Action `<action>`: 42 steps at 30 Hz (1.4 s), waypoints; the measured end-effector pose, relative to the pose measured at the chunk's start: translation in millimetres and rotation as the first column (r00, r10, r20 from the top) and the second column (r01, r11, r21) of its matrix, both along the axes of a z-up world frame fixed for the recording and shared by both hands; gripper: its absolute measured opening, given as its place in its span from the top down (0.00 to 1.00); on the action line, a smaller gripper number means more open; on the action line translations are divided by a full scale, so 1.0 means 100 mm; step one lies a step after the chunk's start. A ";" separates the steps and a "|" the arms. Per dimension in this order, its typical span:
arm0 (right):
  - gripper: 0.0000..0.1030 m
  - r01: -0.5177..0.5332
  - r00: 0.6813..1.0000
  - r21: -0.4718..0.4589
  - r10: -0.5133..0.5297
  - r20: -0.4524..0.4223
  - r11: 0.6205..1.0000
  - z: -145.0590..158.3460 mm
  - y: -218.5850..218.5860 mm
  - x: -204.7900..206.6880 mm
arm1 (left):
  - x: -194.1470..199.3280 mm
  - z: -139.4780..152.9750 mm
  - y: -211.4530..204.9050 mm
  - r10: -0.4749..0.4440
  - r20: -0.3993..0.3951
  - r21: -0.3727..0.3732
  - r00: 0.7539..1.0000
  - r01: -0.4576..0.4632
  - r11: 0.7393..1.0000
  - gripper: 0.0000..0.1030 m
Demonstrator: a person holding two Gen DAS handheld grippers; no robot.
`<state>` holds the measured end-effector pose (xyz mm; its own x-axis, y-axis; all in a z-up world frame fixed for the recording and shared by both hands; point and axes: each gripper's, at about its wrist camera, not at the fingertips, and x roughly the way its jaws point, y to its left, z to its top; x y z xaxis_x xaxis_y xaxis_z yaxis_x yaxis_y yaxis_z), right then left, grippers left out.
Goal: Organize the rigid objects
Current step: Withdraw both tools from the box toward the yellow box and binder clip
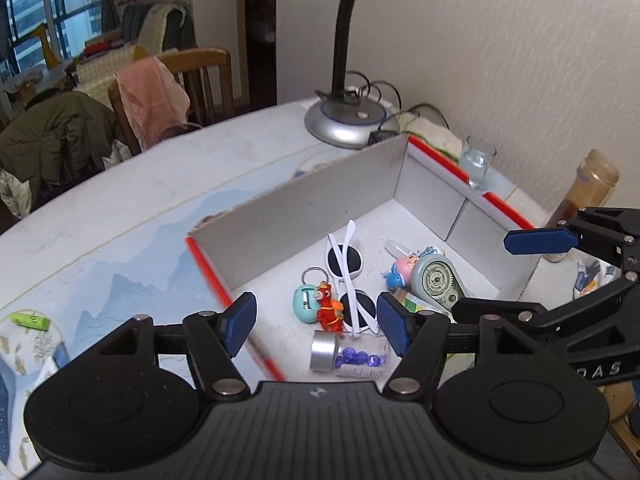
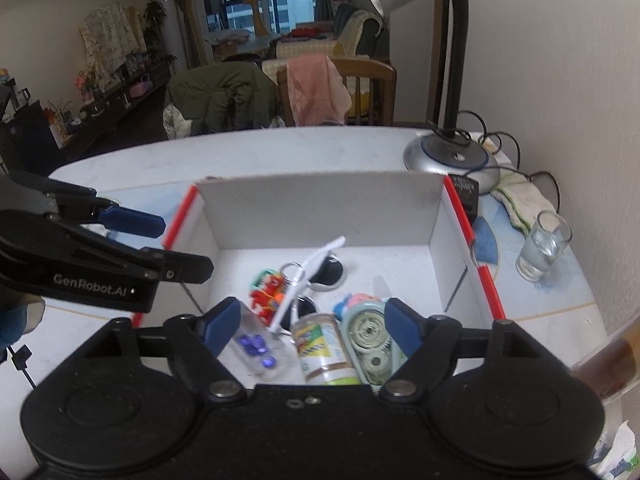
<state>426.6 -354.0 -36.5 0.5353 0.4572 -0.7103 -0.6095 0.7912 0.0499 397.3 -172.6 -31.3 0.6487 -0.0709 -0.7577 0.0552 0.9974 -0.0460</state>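
Observation:
A white cardboard box (image 1: pixel 304 216) (image 2: pixel 320 208) with red edges stands on the table. Inside lie white sunglasses (image 1: pixel 348 276) (image 2: pixel 316 268), a red figure keychain (image 1: pixel 329 308) (image 2: pixel 268 292), a clear jar of blue beads (image 1: pixel 352 358) (image 2: pixel 258 346), a green correction-tape dispenser (image 1: pixel 438 282) (image 2: pixel 370 344), a small labelled can (image 2: pixel 324 350) and a pink-and-blue toy (image 1: pixel 402 268). My left gripper (image 1: pixel 316 328) hangs open above the box's near left side, nothing between its fingers. My right gripper (image 2: pixel 308 328) is open above the near wall, over the can and tape dispenser, touching neither.
A desk lamp (image 1: pixel 348 120) (image 2: pixel 452 156) stands behind the box near the wall. A glass of water (image 1: pixel 476 164) (image 2: pixel 544 246) and a brown bottle (image 1: pixel 588 196) sit to the right. A green item (image 1: pixel 30 320) lies at the table's left. Chairs with clothing stand beyond.

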 end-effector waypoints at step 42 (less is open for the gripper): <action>0.02 -0.028 0.998 0.130 0.035 -0.053 0.991 0.15 1.77 -1.36 | -1.96 -0.11 2.24 0.210 0.150 -0.086 0.966 -0.199 0.976 0.00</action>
<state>291.0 -176.8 -21.1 0.4812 0.5628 -0.6721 -0.6274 0.7565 0.1843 200.8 51.1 -41.8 0.7653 0.0272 -0.6431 -0.1379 0.9828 -0.1225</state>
